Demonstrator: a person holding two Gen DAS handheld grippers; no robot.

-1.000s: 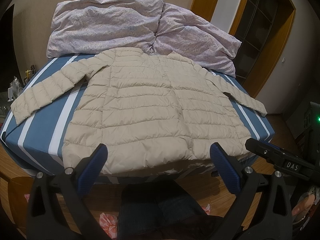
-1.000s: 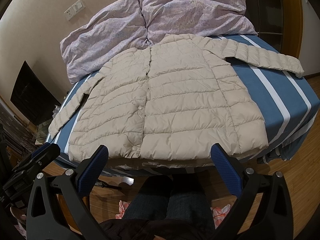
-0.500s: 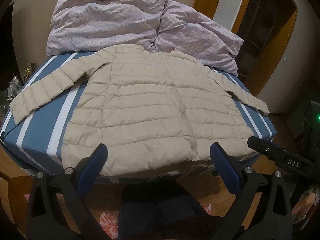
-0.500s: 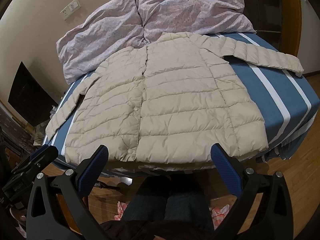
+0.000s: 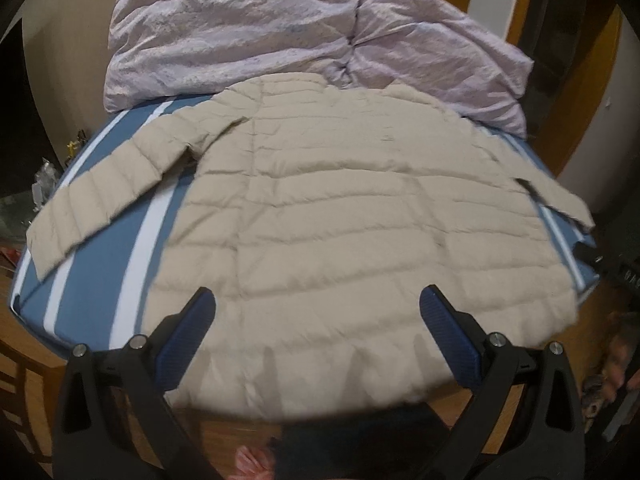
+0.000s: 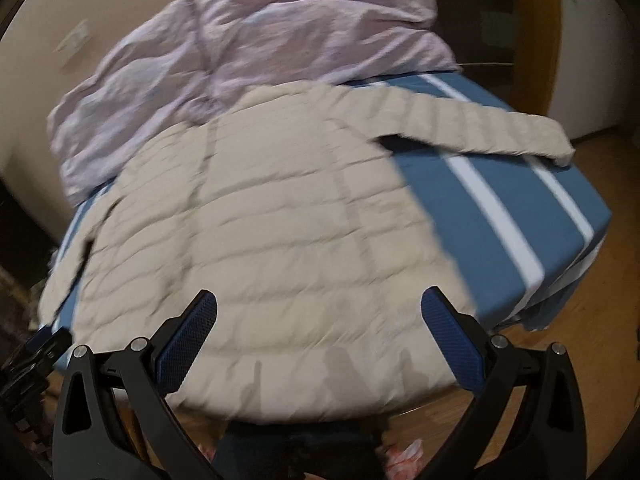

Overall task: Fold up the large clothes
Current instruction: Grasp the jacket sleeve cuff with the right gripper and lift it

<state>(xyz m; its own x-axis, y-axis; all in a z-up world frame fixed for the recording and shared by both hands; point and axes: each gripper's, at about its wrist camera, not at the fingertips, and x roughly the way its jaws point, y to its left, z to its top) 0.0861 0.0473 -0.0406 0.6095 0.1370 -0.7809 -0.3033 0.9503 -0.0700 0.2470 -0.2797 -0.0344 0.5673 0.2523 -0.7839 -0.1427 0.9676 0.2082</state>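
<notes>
one beige puffer jacket (image 5: pixel 352 232) flat on striped bed (image 6: pixel 492 200), two lilac pillows (image 5: pixel 248 36) behind, left gripper (image 5: pixel 316 320) and right gripper (image 6: pixel 320 320) both spread wide, holding nothing

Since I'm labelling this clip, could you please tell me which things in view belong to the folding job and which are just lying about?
Belongs to the job:
beige puffer jacket
left gripper
right gripper

Just lying about:
lilac duvet
striped blue bed

One beige jacket (image 5: pixel 360 240) is seen, spread on one striped bed (image 5: pixel 100 280), with two sleeves counted. One crumpled lilac duvet (image 5: pixel 280 32) is seen. Two grippers are counted, the left gripper (image 5: pixel 318 320) and the right gripper (image 6: pixel 319 320).
</notes>
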